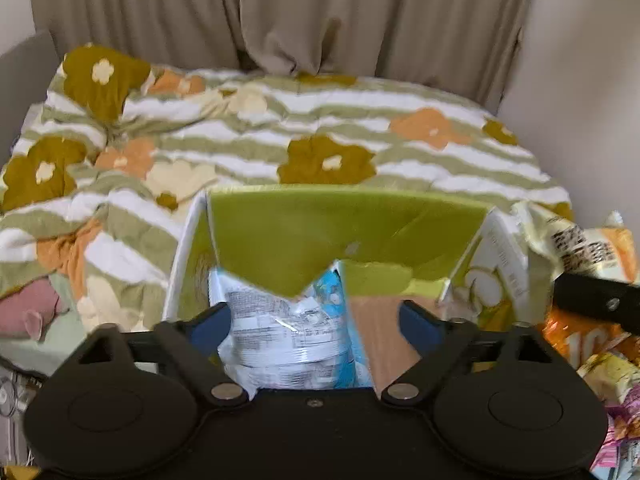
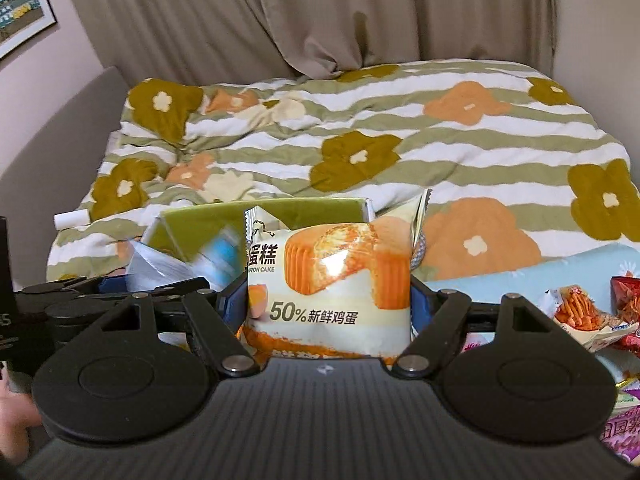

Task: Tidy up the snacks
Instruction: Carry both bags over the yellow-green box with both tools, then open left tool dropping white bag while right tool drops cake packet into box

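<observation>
Right gripper [image 2: 330, 300] clamps the chiffon cake packet [image 2: 330, 280]; green box [image 2: 224, 220] lies ahead-left; left gripper [image 1: 316, 320] stands wide, apparently clear of the blue-white packet [image 1: 288, 332] between its jaws.

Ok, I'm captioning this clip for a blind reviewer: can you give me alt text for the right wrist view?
The right gripper grips a white and orange chiffon cake packet between its blue pads, held above a green cardboard box on a bed with a green-striped floral quilt. Beige curtains hang behind; more snack bags lie at right.
</observation>
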